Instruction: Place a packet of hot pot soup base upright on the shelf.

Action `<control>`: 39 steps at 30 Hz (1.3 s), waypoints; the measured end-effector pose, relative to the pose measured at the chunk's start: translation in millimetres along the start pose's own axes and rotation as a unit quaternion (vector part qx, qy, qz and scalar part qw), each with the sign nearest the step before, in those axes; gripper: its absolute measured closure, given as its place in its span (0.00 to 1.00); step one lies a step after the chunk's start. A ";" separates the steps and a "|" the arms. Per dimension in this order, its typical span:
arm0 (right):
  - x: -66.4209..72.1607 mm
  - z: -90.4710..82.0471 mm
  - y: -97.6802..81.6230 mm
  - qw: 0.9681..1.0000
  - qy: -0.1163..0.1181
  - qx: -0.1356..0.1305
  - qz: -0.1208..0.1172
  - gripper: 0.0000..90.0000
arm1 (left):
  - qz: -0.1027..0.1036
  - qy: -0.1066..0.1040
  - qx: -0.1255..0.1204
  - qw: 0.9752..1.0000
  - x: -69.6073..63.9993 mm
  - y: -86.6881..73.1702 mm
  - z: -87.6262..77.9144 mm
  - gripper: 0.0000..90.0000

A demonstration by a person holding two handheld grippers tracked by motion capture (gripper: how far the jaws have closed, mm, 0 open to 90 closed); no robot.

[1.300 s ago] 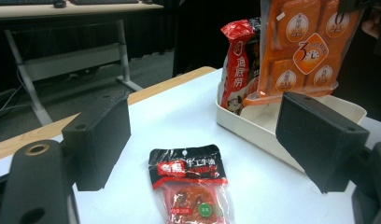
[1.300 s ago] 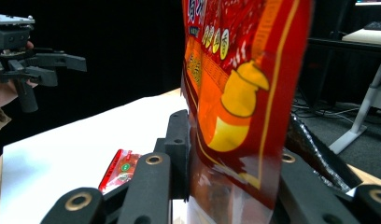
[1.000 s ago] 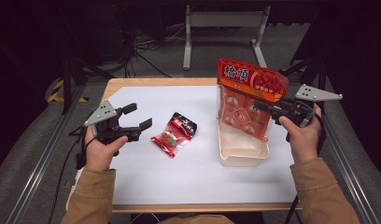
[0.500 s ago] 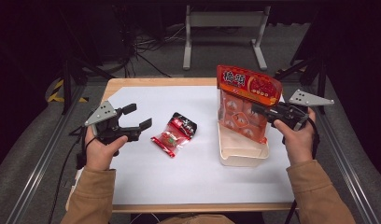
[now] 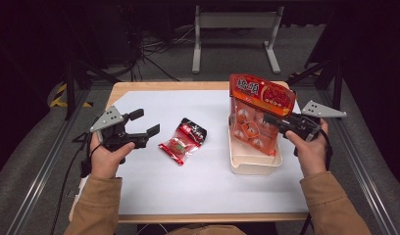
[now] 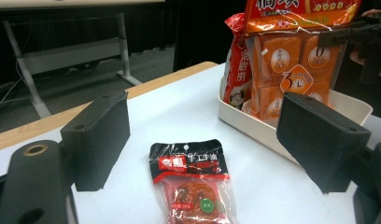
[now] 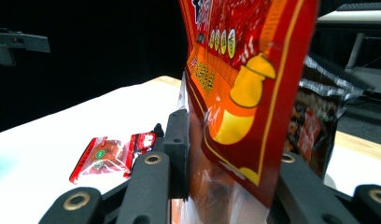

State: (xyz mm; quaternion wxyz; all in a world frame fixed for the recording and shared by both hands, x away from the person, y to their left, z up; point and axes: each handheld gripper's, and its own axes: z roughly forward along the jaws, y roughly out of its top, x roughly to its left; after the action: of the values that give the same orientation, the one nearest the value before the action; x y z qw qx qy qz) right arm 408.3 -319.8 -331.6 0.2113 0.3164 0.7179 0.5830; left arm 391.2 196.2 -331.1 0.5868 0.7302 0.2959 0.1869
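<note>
Over the tray (image 5: pixel 252 164), orange snack bag (image 5: pixel 259 115) clamped upright in right gripper (image 5: pixel 269 120), left gripper (image 5: pixel 141 125) open

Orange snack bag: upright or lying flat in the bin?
Upright: the orange snack bag stands on end in the cream bin, pinched by the right gripper.

Orange-red snack bag (image 5: pixel 258 113); cream tray (image 5: pixel 252 162); red-black packet (image 5: pixel 183 140); white table (image 5: pixel 198 181).
</note>
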 end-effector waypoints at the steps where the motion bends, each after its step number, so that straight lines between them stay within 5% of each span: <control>1: -0.3 0.5 -2.2 1.000 0.001 0.001 0.001 0.78 | 0.000 0.000 -0.001 1.000 0.2 -0.3 0.3 0.20; 6: 2.4 8.7 -13.9 0.999 0.000 0.031 -0.016 0.78 | -0.002 0.000 0.002 1.000 0.9 -1.0 0.1 0.20; 12: 5.1 6.4 -20.2 1.000 -0.004 0.020 -0.022 0.78 | -0.005 0.002 0.002 1.000 2.3 -2.2 0.3 0.20; 22: 7.2 -1.1 -28.8 0.998 -0.017 0.045 -0.030 0.78 | -0.007 0.000 0.005 1.000 2.8 -3.3 2.5 0.20; 32: 8.3 -5.6 -32.4 0.999 -0.022 0.039 -0.019 0.78 | -0.014 -0.005 0.016 1.000 4.8 -5.4 8.0 0.19; 39: 9.9 -6.8 -30.8 0.999 -0.034 0.032 -0.010 0.63 | -0.016 -0.005 0.029 0.999 6.5 -8.5 17.6 0.13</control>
State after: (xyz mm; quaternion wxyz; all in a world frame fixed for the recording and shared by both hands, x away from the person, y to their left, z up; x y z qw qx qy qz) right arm 390.3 -321.3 -359.2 0.2314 0.3358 0.7317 0.5461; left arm 405.2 188.5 -344.0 0.5697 0.7431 0.3100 0.1650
